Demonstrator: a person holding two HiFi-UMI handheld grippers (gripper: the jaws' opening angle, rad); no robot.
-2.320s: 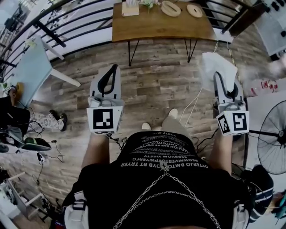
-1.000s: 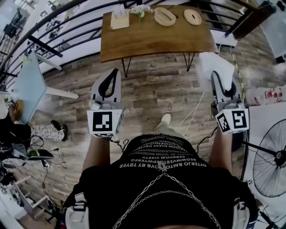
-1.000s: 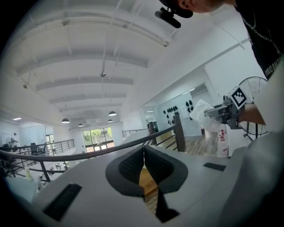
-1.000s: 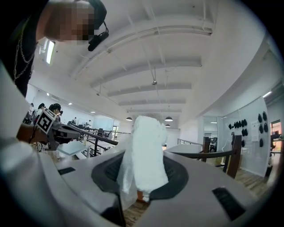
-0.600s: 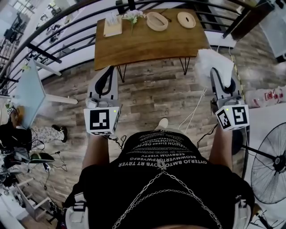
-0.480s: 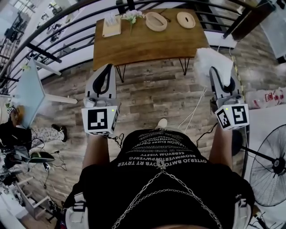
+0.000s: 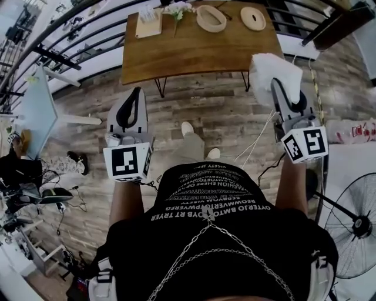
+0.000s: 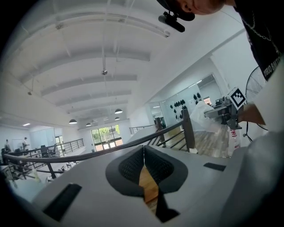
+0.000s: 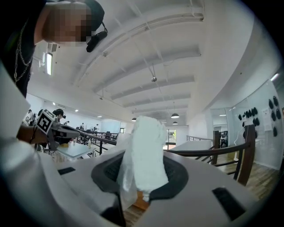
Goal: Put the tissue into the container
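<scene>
A white crumpled tissue point(image 7: 274, 69) point(image 9: 144, 150) sticks out from between the jaws of my right gripper point(image 7: 278, 83) point(image 9: 143, 174), which is shut on it just off the near right corner of the wooden table point(image 7: 194, 50). At the table's far edge lie a round wooden container point(image 7: 211, 18) and a flat round lid point(image 7: 254, 17). My left gripper point(image 7: 136, 93) point(image 8: 143, 156) hangs over the floor in front of the table's left legs. Its pads meet and nothing is between them.
A tissue box point(image 7: 148, 22) and flowers point(image 7: 177, 8) stand at the table's far left. A black railing point(image 7: 70, 41) runs behind it. There is a pale side table point(image 7: 35, 100) at left, a floor fan point(image 7: 354, 226) at right, and cables point(image 7: 258, 138) on the plank floor.
The table has come nearer to both grippers as the person steps forward. The right gripper keeps its hold on the tissue. The left gripper stays shut and empty.
</scene>
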